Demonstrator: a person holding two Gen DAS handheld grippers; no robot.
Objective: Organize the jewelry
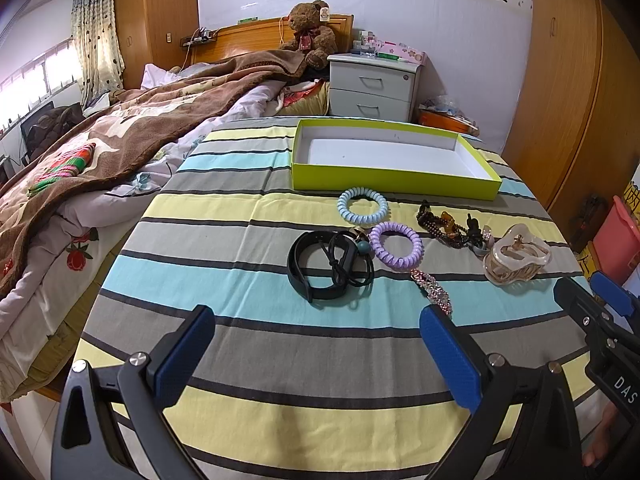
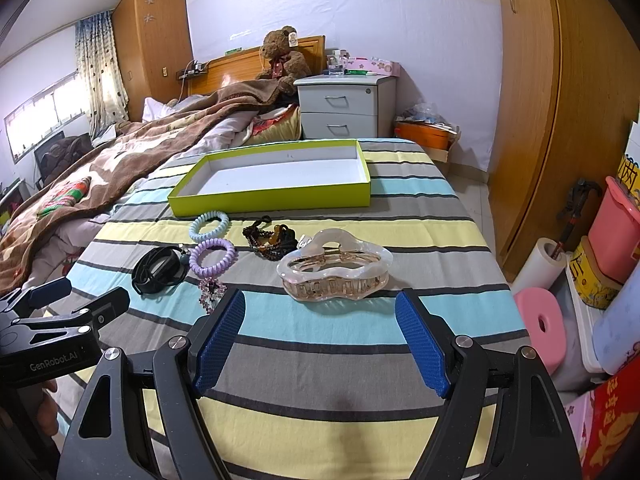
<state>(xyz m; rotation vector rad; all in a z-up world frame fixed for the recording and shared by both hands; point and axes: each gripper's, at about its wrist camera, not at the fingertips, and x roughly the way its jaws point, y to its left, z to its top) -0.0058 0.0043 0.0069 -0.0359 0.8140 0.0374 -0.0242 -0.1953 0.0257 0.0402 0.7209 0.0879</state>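
Observation:
An empty lime-green box (image 1: 394,182) (image 2: 272,200) with a white inside sits at the far side of the striped table. In front of it lie a blue coil hair tie (image 1: 362,205) (image 2: 209,225), a purple coil hair tie (image 1: 396,245) (image 2: 212,257), a black band with cords (image 1: 330,265) (image 2: 158,270), dark bead bracelets (image 1: 448,228) (image 2: 270,240), a rhinestone clip (image 1: 432,290) (image 2: 211,292) and a clear hair claw (image 1: 516,254) (image 2: 335,270). My left gripper (image 1: 316,324) is open, short of the black band. My right gripper (image 2: 320,312) is open just before the claw.
The striped cloth (image 1: 280,360) covers the table. A bed with a brown blanket (image 1: 132,128) lies left. A white nightstand (image 1: 374,86), a teddy bear (image 1: 310,34) and a wooden wardrobe (image 2: 560,100) stand behind. Pink tubs and rolls (image 2: 560,312) crowd the floor at right.

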